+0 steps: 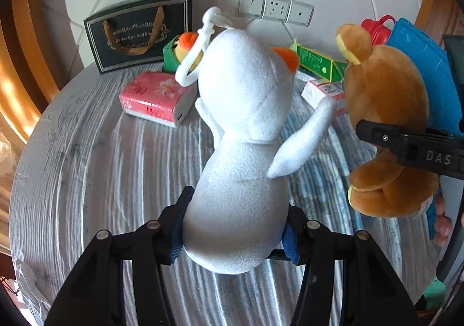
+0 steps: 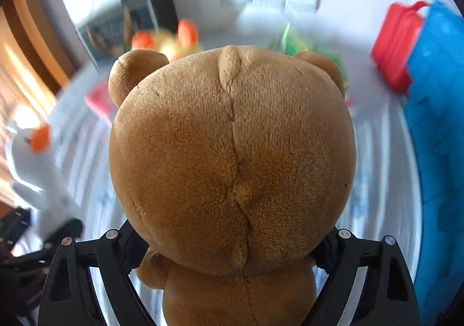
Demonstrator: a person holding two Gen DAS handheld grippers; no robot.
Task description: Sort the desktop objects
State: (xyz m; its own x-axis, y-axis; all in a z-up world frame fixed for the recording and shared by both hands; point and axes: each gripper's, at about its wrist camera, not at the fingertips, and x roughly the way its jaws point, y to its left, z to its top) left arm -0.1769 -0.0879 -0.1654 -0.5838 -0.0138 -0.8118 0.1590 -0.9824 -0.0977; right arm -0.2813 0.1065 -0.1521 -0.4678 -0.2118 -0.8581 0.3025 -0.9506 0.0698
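The left hand-held gripper point(image 1: 233, 234) is clenched on the lower body of a white plush point(image 1: 246, 134), held up over the middle of the counter point(image 1: 87, 152). The right hand-held gripper point(image 2: 232, 250) grasps a brown bear point(image 2: 232, 157) around its neck, beside the white plush, toward the counter's right edge. Along the counter's far edge stand a dark gift bag point(image 1: 139, 36), a pink tissue pack point(image 1: 156, 98), a green box point(image 1: 316, 60), a red case point(image 1: 377, 28) and a blue bin point(image 1: 423, 70).
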